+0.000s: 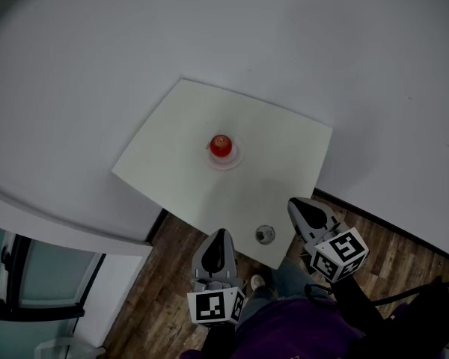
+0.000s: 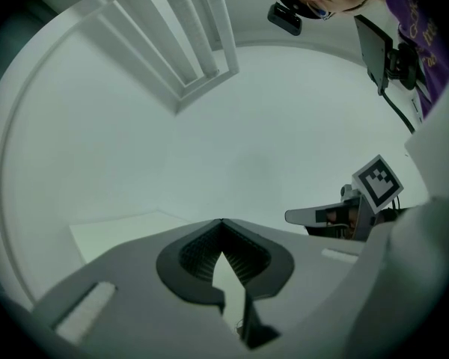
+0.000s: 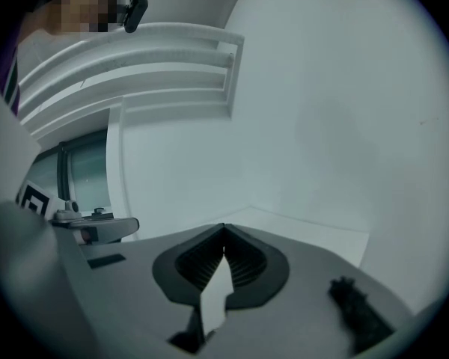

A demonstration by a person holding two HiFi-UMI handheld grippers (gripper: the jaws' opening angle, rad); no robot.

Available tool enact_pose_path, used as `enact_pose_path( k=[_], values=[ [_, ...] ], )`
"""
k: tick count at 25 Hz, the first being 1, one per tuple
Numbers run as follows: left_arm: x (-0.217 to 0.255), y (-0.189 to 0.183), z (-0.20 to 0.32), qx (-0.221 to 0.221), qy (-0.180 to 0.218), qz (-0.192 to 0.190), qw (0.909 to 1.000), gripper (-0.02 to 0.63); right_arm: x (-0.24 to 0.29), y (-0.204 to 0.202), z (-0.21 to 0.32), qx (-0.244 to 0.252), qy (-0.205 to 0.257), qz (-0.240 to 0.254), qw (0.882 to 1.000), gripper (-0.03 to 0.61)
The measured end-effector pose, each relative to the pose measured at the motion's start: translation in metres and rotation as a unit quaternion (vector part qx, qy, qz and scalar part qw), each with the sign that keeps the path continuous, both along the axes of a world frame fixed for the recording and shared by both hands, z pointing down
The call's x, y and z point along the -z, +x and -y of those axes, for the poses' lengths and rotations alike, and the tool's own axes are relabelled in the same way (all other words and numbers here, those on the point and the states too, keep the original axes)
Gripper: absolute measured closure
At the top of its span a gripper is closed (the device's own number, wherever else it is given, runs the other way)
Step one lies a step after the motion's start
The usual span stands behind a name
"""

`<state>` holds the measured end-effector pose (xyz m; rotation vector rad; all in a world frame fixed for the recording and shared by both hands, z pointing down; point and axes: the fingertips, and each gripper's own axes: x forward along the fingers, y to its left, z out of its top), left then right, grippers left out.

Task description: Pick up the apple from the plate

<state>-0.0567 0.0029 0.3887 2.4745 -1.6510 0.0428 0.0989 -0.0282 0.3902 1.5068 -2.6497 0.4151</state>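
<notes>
Head view is showing me a small round red apple (image 1: 221, 145) sitting on a shallow pale round plate (image 1: 236, 158), and that plate is resting near the middle of the white square table (image 1: 172, 155). Going by its glossy skin, I am expecting the apple to be firm and fairly light but slippery. It is likely to roll off the plate if nudged and to bruise under a hard squeeze. I am reckoning the best hold is across its widest part, at the sides, with the jaws level and clear of the plate's rim. The apple is looking bright red with a paler patch on top, and finer detail is too small to tell. The left gripper (image 1: 219, 234) is hanging at the table's near edge, its jaws pressed together on nothing. The right gripper (image 1: 295, 203) is hovering at the table's right-hand edge, its jaws likewise meeting at the tips and empty. Both are sitting well apart from the apple, so I am judging that one pair of jaws needs spreading wide before any approach
</notes>
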Motion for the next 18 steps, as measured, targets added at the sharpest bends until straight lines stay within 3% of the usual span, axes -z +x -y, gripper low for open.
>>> enact_pose_path(
  k=[10, 18],
  values=[
    [-0.019, 0.011, 0.066, 0.055, -0.012, 0.019, 0.9982, 0.607, -0.004, 0.011, 0.077, 0.056, -0.010, 0.002, 0.998, 0.568],
    [-0.021, 0.015, 0.105, 0.084, -0.008, 0.002, 0.9965, 0.606, -0.017, 0.006, 0.109, 0.100, -0.025, 0.001, 0.995, 0.568]
  ],
)
